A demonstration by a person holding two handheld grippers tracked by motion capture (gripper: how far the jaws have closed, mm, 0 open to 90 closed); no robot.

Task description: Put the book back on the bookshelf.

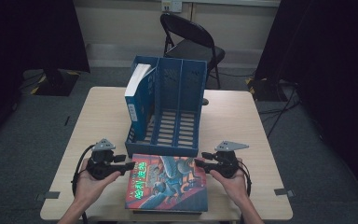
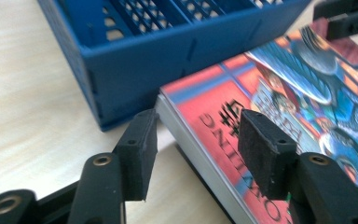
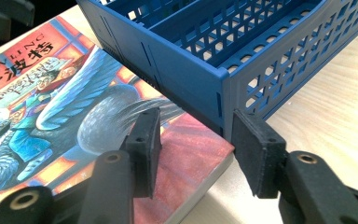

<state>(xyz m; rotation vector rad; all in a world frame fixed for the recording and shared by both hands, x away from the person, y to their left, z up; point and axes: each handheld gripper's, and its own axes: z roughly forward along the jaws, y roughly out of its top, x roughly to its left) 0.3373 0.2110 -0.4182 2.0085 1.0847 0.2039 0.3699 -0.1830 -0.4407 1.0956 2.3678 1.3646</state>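
A book with a colourful red and blue cover (image 1: 168,184) lies flat at the table's near edge, just in front of a blue three-slot file holder (image 1: 193,84). My left gripper (image 1: 129,165) is at the book's far left corner. In the left gripper view the book (image 2: 307,93) has its edge between my open jaws (image 2: 196,140), one pad over the cover and one beside the edge. My right gripper (image 1: 199,162) is at the far right corner. There the book (image 3: 51,93) has its corner between the open jaws (image 3: 198,140), with one pad close against the holder's corner (image 3: 191,70).
A blue and white book (image 1: 136,88) stands in the holder's left slot; the other two slots hold nothing. A dark edge (image 2: 200,172) shows beneath the flat book. The holder's front wall (image 2: 168,51) stands close to both grippers. A black folding chair (image 1: 191,37) is behind the table (image 1: 242,121).
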